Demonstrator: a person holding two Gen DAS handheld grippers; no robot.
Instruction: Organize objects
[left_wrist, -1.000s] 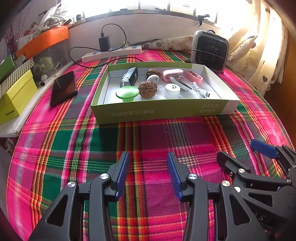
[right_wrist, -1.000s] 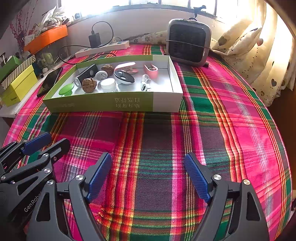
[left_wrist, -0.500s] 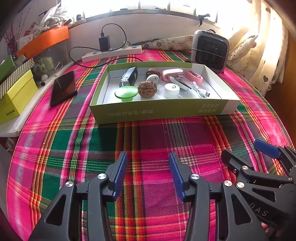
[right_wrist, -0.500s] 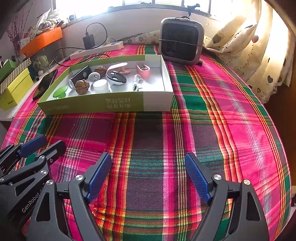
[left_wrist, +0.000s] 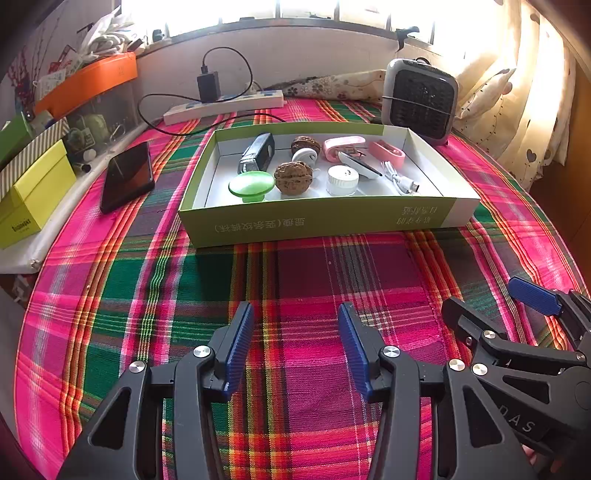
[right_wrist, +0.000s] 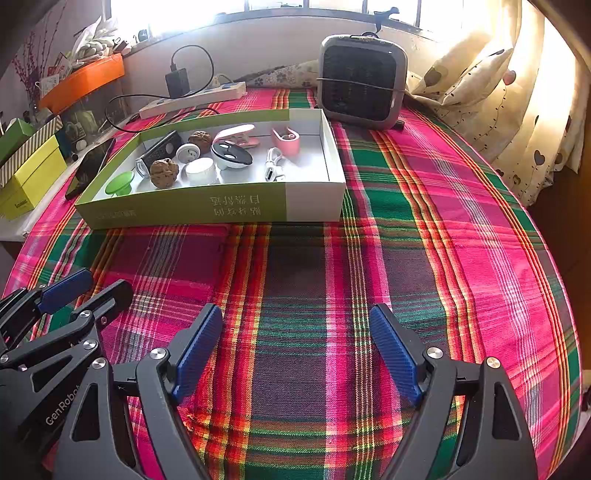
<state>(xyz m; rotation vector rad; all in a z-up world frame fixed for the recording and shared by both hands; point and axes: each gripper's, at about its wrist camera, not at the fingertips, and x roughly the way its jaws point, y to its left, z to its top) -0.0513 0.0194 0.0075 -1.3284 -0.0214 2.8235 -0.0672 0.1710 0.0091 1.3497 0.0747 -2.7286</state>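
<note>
Cardboard box (left_wrist: 317, 221) holds wrinkled walnuts (left_wrist: 293, 177); both ribbed-padded jaws gape.

Left tool (left_wrist: 295, 347) and right tool (right_wrist: 295, 354) gape, empty.

Pink, green and red plaid under a green-and-white box

We see the tablecloth (left_wrist: 147, 295) checked in hot pink, green, dark purple and orange-red stripes. On it our landmark, the box (left_wrist: 317, 221), is lime green outside with a white end and white inside. In the box lie a green disc (left_wrist: 251, 186), brown walnuts (left_wrist: 293, 177), a white cap (left_wrist: 342, 180) and pink pieces (left_wrist: 386, 152). Left of the box we see a black phone (left_wrist: 127, 175) and a yellow carton (left_wrist: 33, 199); behind it, a grey-and-black heater (left_wrist: 419, 99). Our gripper fingers (left_wrist: 238, 343) carry blue pads.
</note>
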